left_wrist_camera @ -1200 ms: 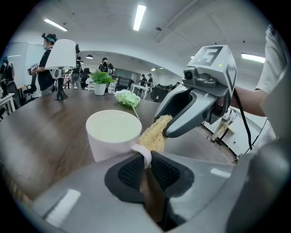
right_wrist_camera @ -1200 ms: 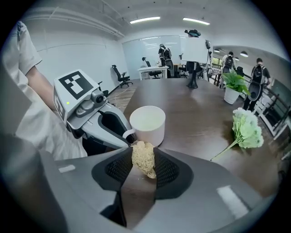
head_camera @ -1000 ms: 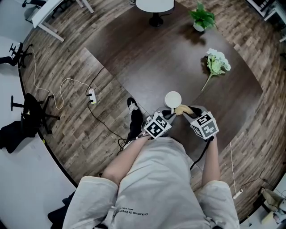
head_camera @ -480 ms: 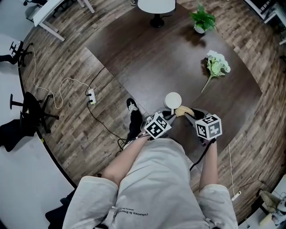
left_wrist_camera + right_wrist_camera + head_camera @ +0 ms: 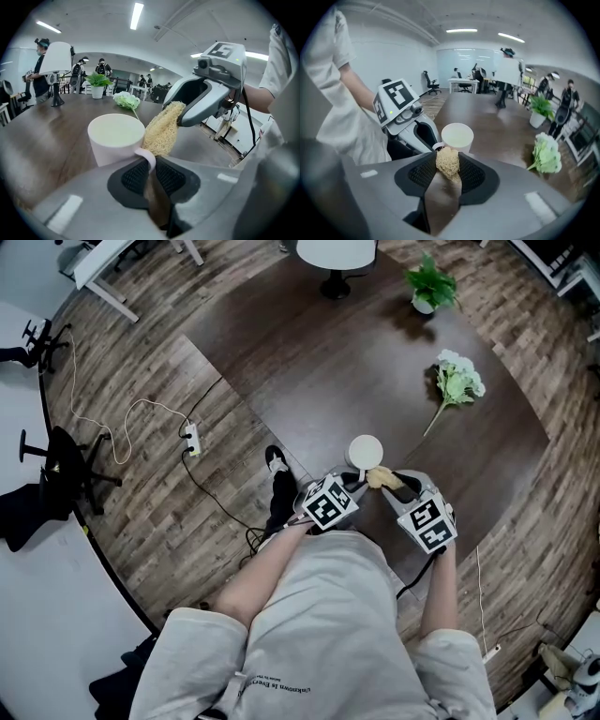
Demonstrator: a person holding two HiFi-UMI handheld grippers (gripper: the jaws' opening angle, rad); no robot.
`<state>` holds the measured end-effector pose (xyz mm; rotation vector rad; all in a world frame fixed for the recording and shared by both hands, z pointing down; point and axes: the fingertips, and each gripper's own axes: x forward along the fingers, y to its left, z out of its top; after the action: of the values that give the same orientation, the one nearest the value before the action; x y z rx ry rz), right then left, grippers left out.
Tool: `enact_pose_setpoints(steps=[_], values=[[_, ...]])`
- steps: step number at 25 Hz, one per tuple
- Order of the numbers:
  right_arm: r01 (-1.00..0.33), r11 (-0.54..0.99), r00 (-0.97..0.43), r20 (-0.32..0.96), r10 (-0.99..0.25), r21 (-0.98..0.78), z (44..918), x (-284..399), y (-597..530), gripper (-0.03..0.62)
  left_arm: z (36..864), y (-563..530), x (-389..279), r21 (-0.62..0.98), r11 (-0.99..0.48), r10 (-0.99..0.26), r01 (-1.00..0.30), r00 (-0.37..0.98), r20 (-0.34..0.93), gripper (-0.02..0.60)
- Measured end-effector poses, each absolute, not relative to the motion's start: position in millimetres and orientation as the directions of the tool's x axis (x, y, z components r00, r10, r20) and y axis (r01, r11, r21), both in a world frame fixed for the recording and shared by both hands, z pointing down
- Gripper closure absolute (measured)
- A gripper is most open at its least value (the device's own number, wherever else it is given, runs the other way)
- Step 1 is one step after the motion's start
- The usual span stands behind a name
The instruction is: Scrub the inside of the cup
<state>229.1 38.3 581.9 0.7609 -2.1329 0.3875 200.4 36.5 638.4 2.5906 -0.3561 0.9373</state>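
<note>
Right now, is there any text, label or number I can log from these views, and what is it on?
Shirt hem print: one short line of lettering, too small to read.
Marker cubes: black-and-white square patterns only, no words or numbers.
White cup: no print on the side shown.
Nothing else legible in any view.

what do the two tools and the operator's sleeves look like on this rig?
Left tool and right tool: grey moulded shells, black ribbed pads, each carrying a white cube with black square markers. A black cable trails from the right one. Short light-grey sleeves; forearms bare.
</note>
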Motion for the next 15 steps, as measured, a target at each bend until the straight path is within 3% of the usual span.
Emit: enact_pose_setpoints(steps=[3, 6, 11, 15], values=[[-0.568, 0.808, -0.431, 0.780, -0.455, 0.157, 573, 223, 39, 0.428, 637, 36, 201, 0.258, -0.899, -0.111, -0.353, 0.754, 0.647, 0.523], [-0.602, 0.765, -0.392, 0.750, -0.533, 0.229, 570, 230, 34, 0.428, 637, 35, 200, 0.264, -0.892, -0.123, -0.366, 0.760, 0.639, 0.525], [-0.694, 0.677, -0.341, 0.716, -0.609, 0.246, 566, 261, 21, 0.430, 637, 35, 197, 0.253, -0.893, -0.132, -0.373, 0.753, 0.645, 0.526], [-0.737, 0.664, -0.476, 0.604, -0.639, 0.121, 531, 252, 9, 0.430, 637, 34, 199, 0.248, -0.893, -0.142, -0.376, 0.758, 0.637, 0.526]])
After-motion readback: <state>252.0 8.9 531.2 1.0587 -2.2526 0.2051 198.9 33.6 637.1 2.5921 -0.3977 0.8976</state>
